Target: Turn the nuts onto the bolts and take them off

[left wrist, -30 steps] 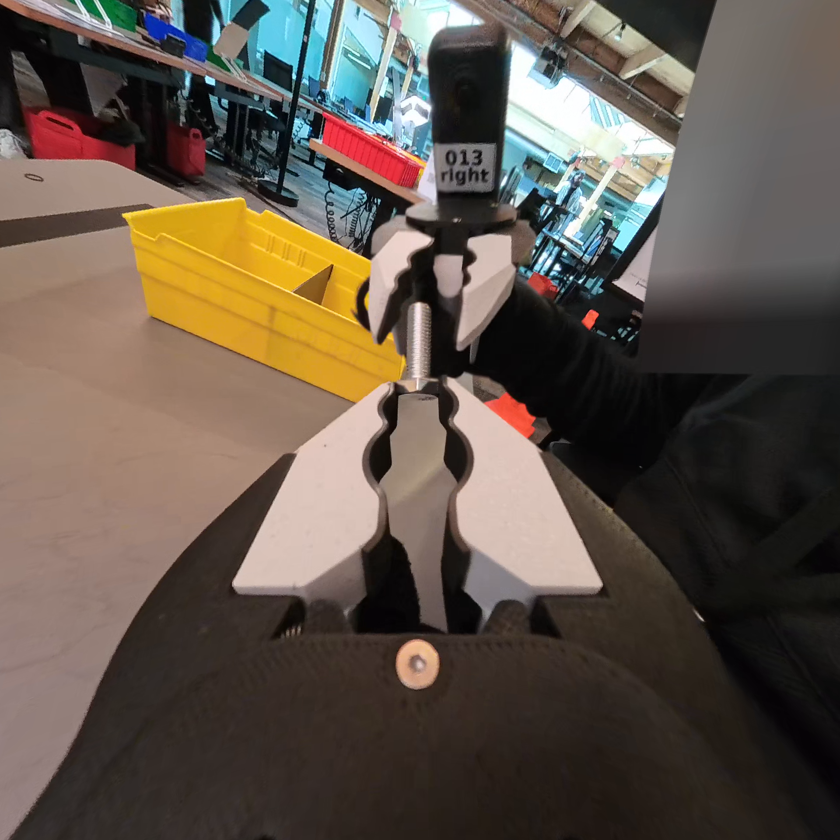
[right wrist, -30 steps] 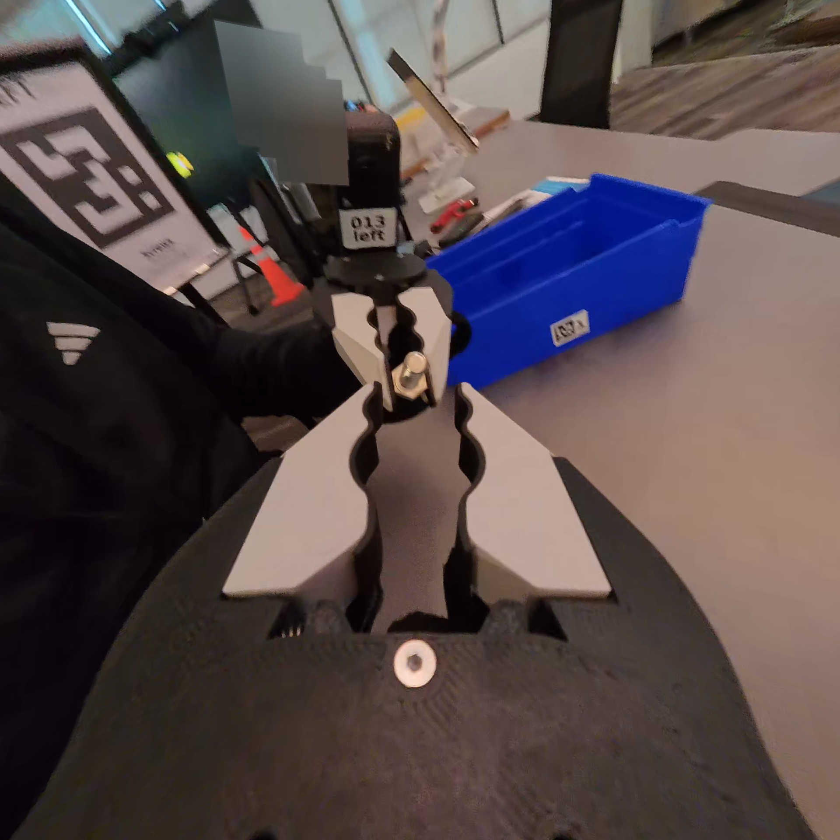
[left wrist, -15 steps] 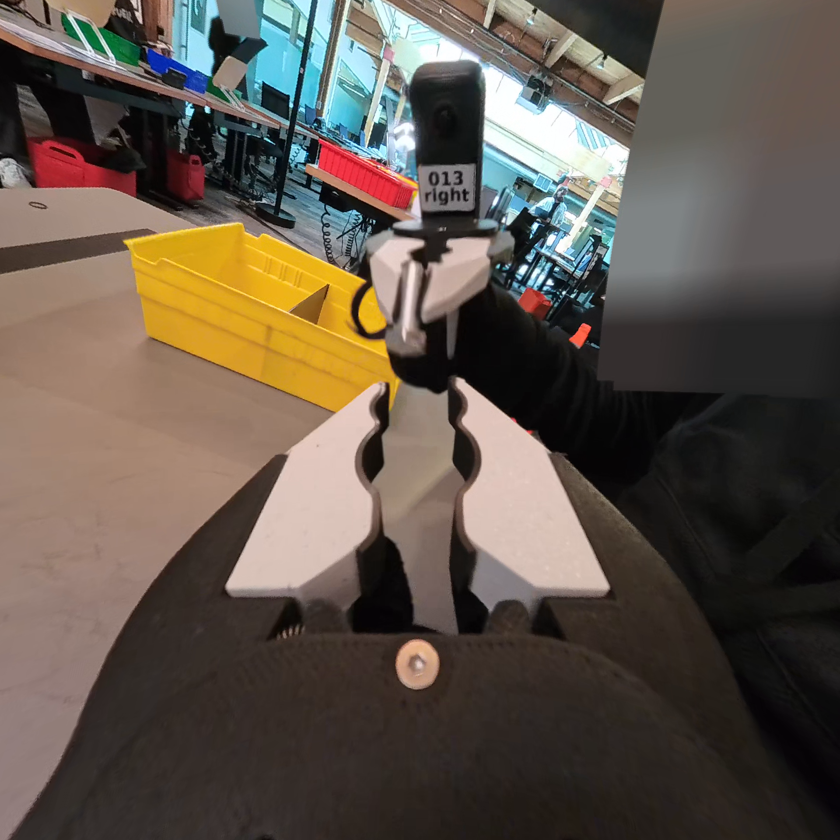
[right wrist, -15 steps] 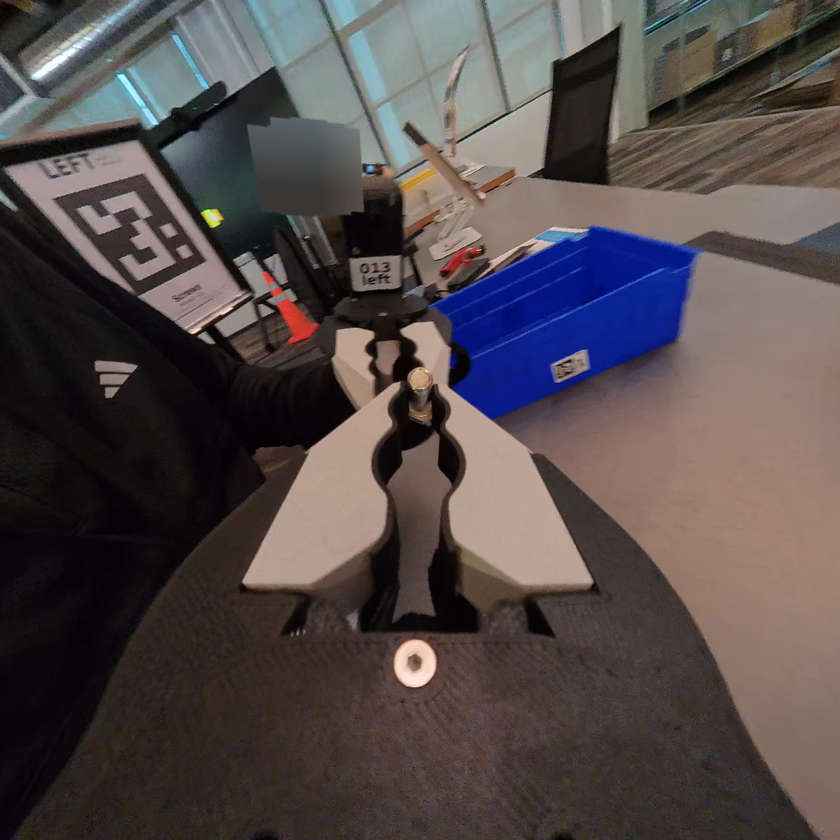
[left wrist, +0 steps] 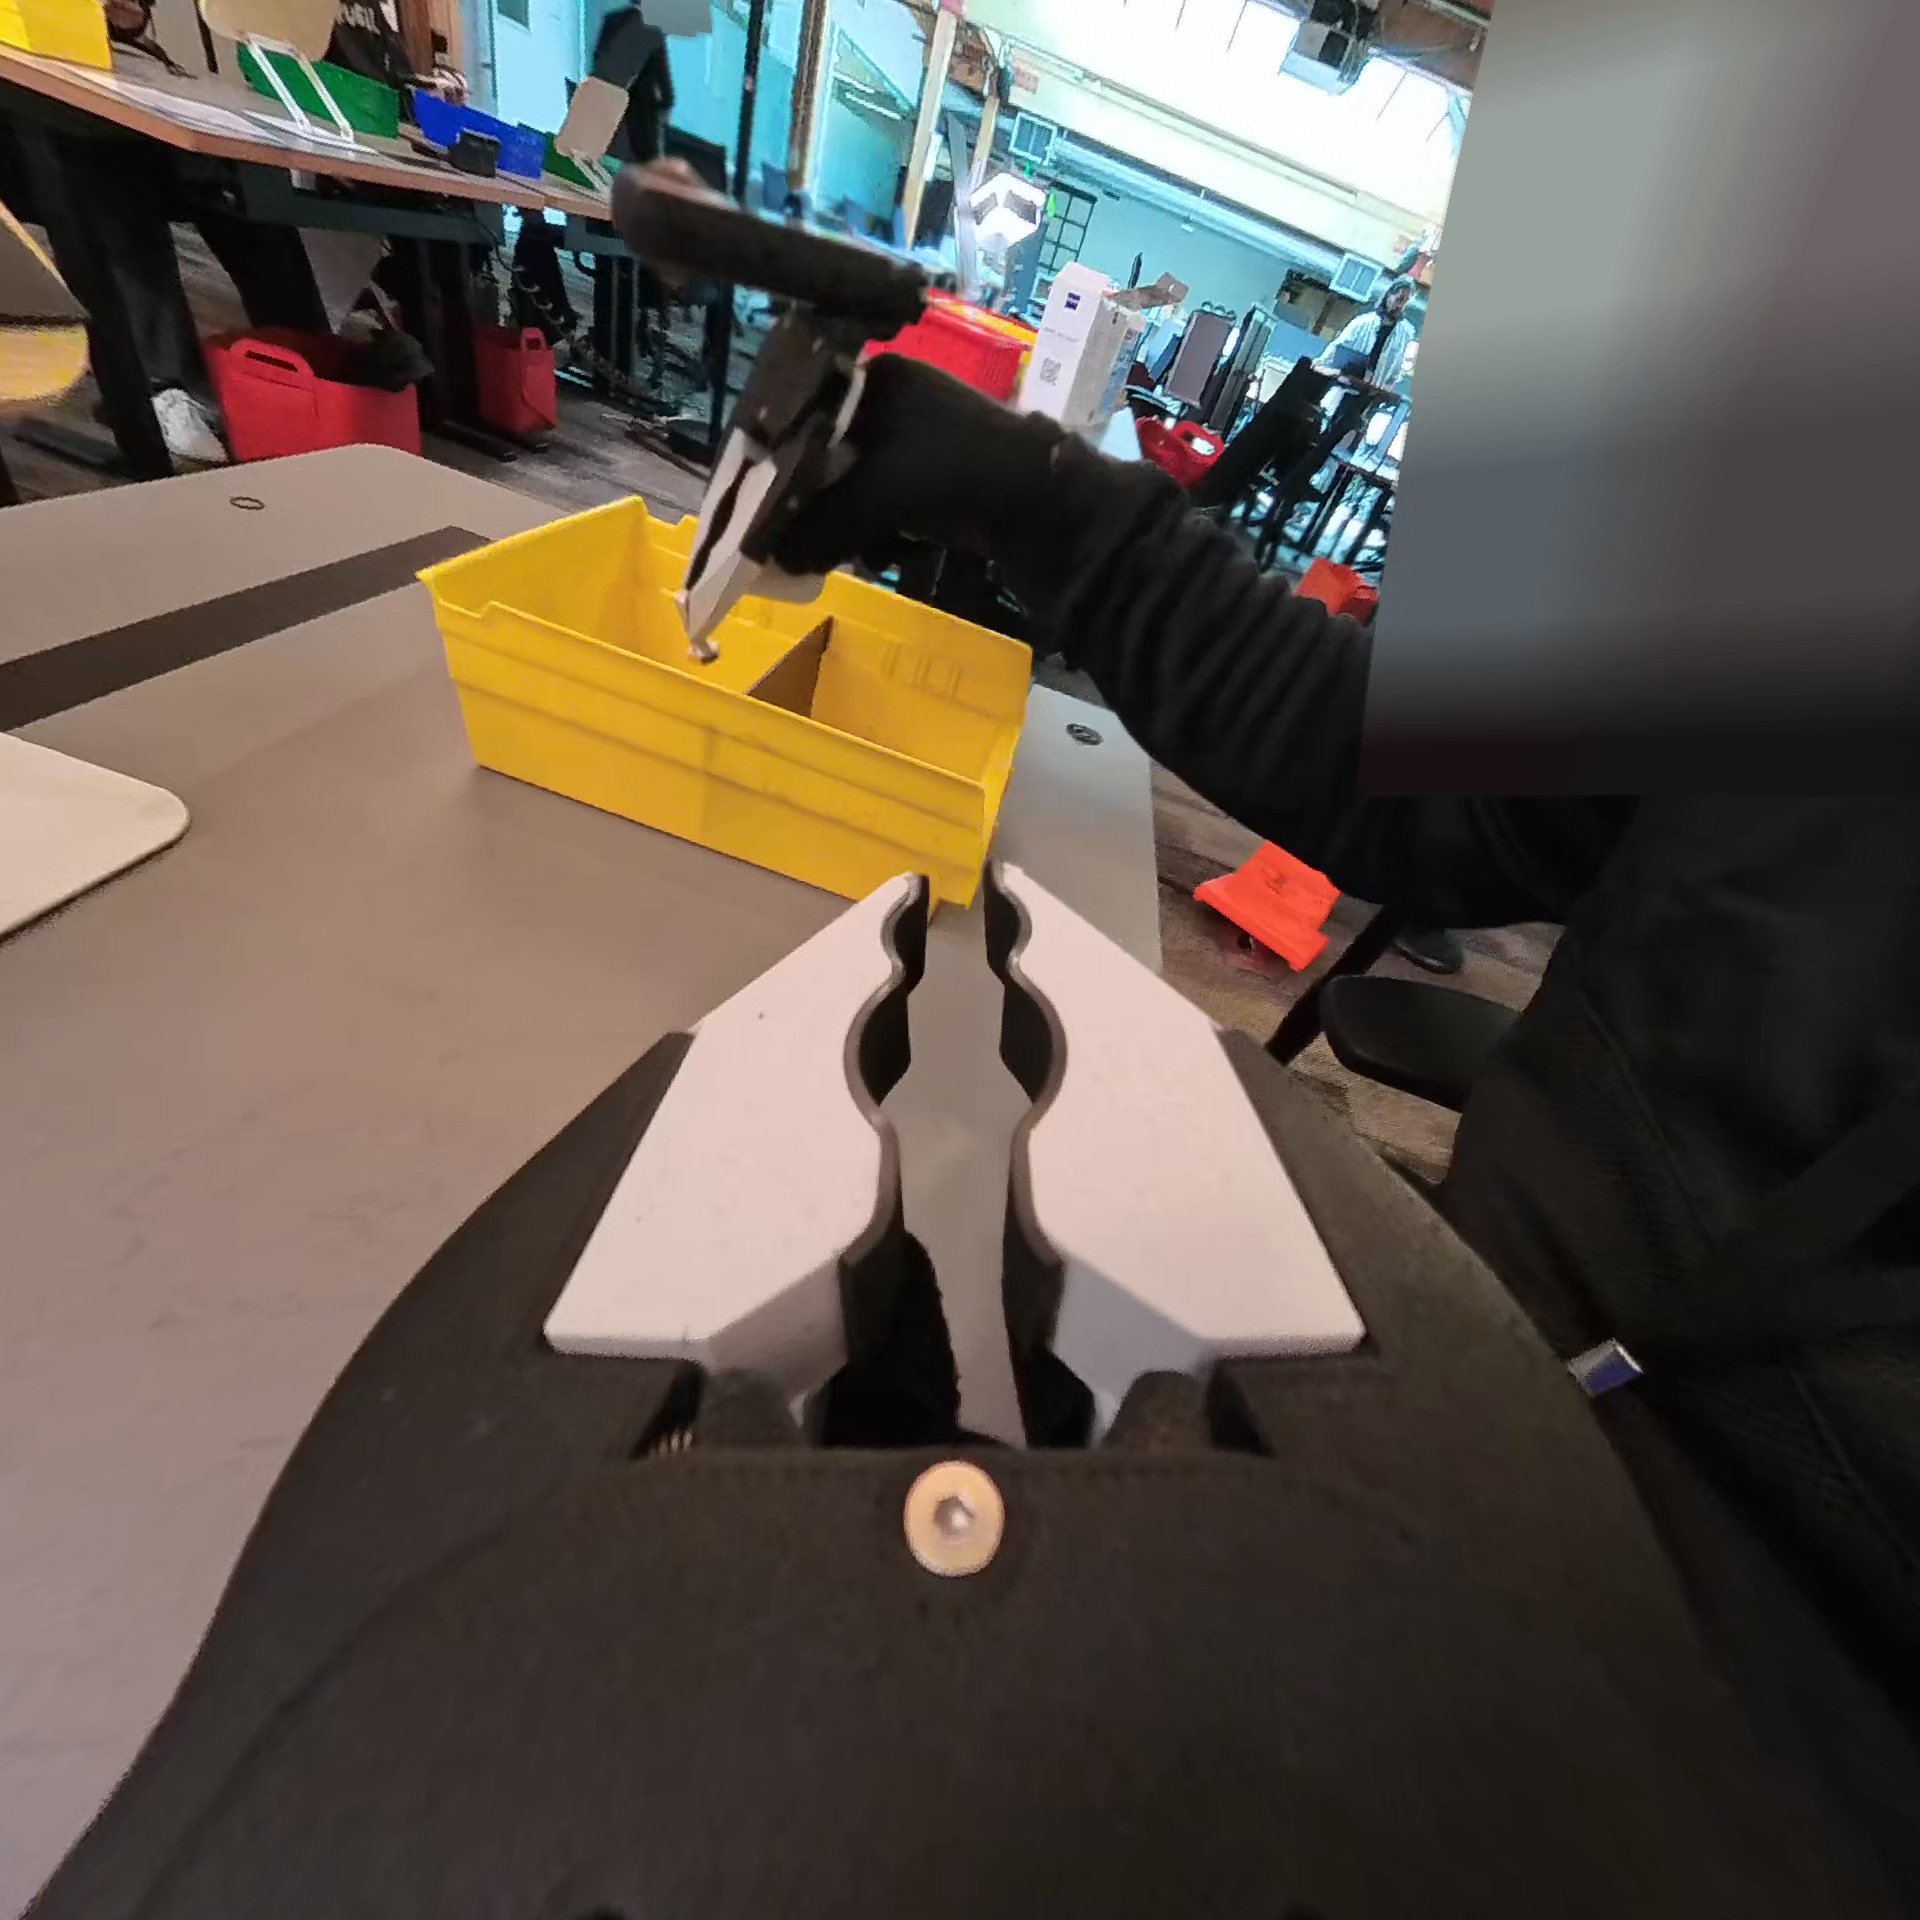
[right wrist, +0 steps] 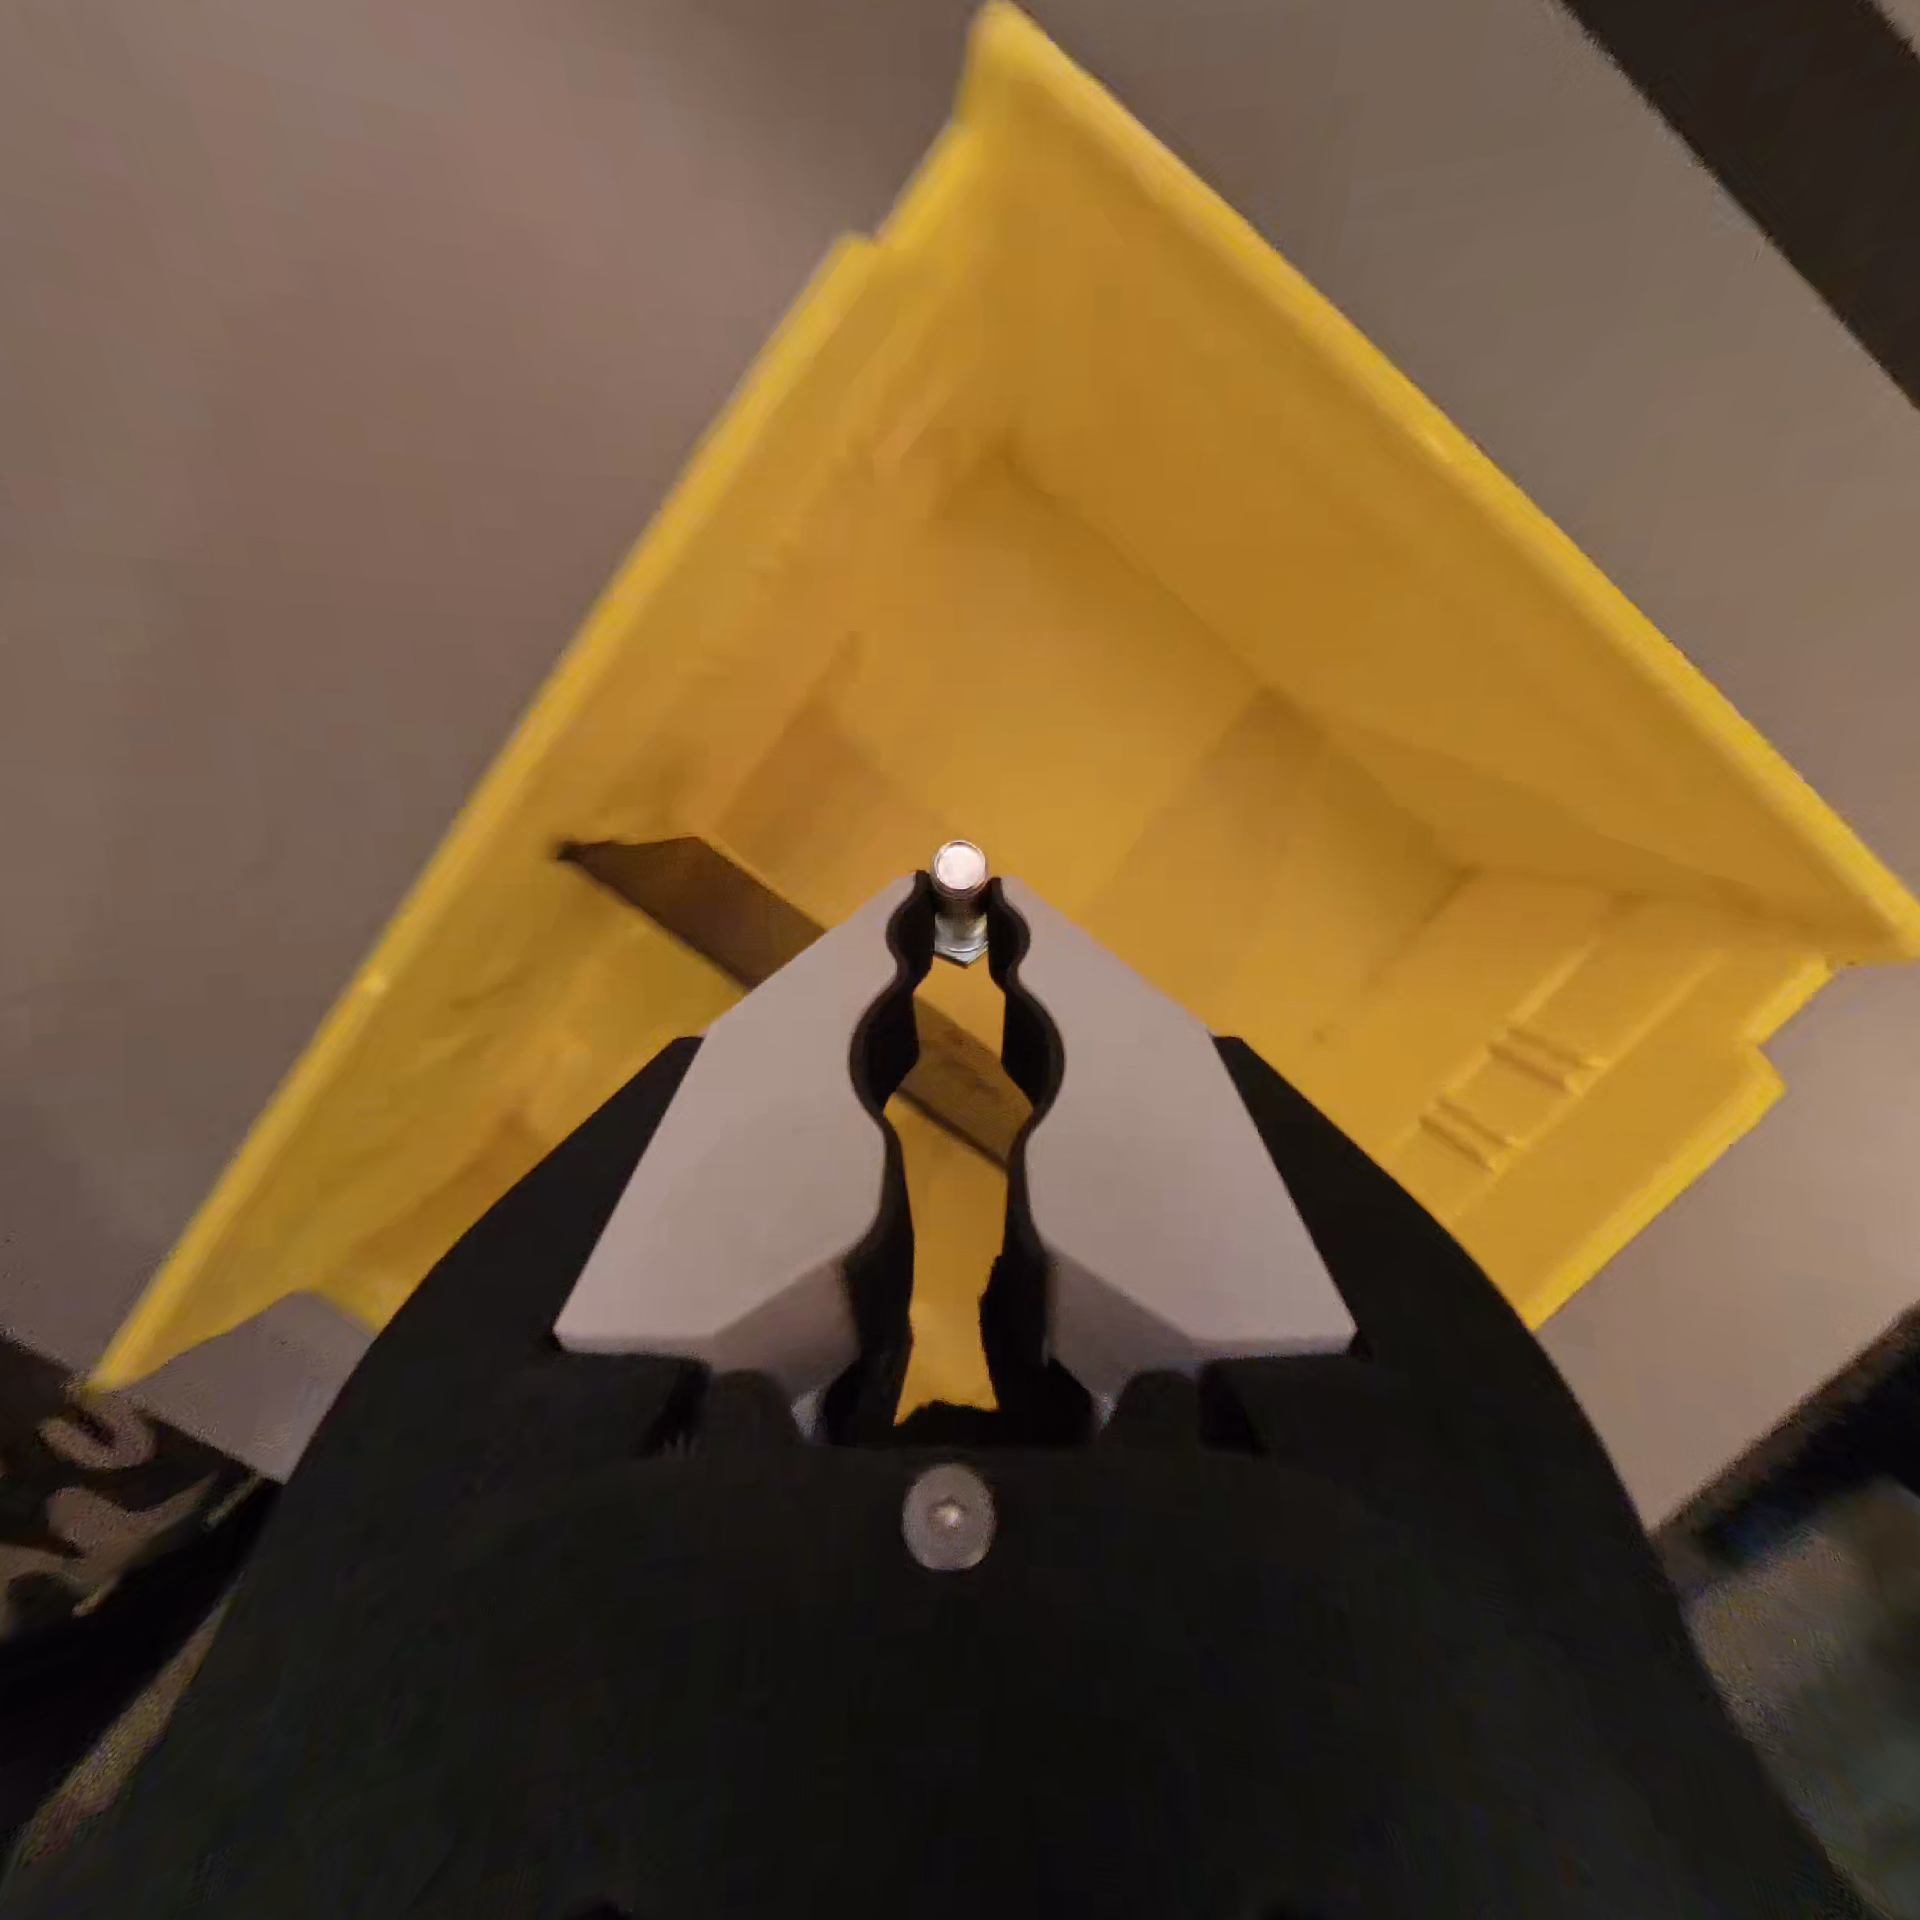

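Right gripper (right wrist: 958,902) grips a bolt (right wrist: 957,871) with its nut (right wrist: 958,943) at the fingertips, at frame centre, pointed down over the yellow bin (right wrist: 1299,499); a brown divider (right wrist: 717,904) sits lower left. Left gripper (left wrist: 954,896) holds nothing, jaws narrowly parted, above the grey table (left wrist: 312,1039) at frame centre.

silver bolt (right wrist: 957,891) with nut (right wrist: 958,943) threaded on its shank, pinched at right gripper (right wrist: 957,904) tips, pointing down over yellow bin (right wrist: 1299,436), above the compartment beside the divider

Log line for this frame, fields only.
right gripper: shut on bolt, nut threaded on, over yellow bin | left gripper: holds nothing, jaws slightly apart, above table
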